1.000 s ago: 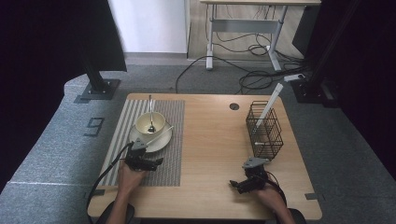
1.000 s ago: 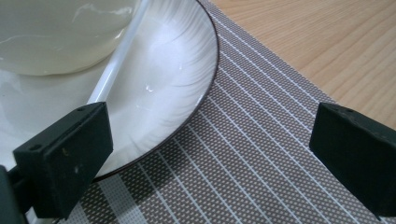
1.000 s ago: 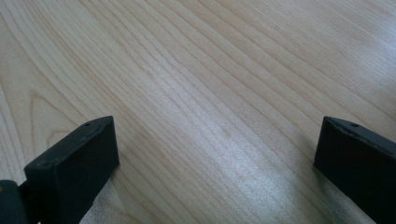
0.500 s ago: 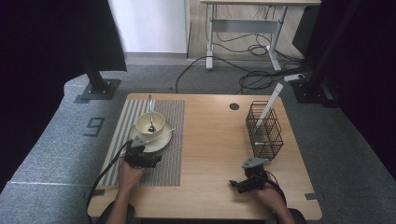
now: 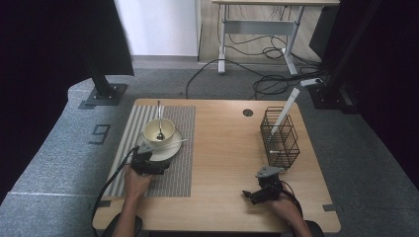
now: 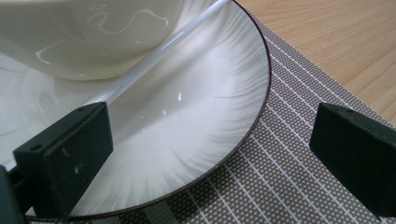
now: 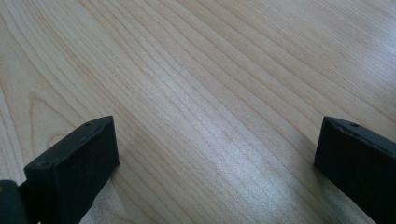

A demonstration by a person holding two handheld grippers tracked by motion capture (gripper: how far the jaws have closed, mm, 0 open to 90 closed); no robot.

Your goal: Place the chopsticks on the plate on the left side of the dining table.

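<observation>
Between the left gripper's (image 6: pixel 212 154) spread jaws — the plate's (image 6: pixel 196 130) rim, ungrasped.

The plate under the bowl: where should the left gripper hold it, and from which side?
Probably at the plate's thin near rim, coming from the person's side: the bowl and clear stick occupy the middle, and the open left gripper already straddles that edge.

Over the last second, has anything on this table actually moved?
Hardly. The left gripper has crept slightly forward to the near rim of the plate, jaws open and empty, one over the plate and one over the striped mat. The right gripper has stayed open above the bare table. Bowl, spoon, clear stick and wire basket lie as before.
</observation>
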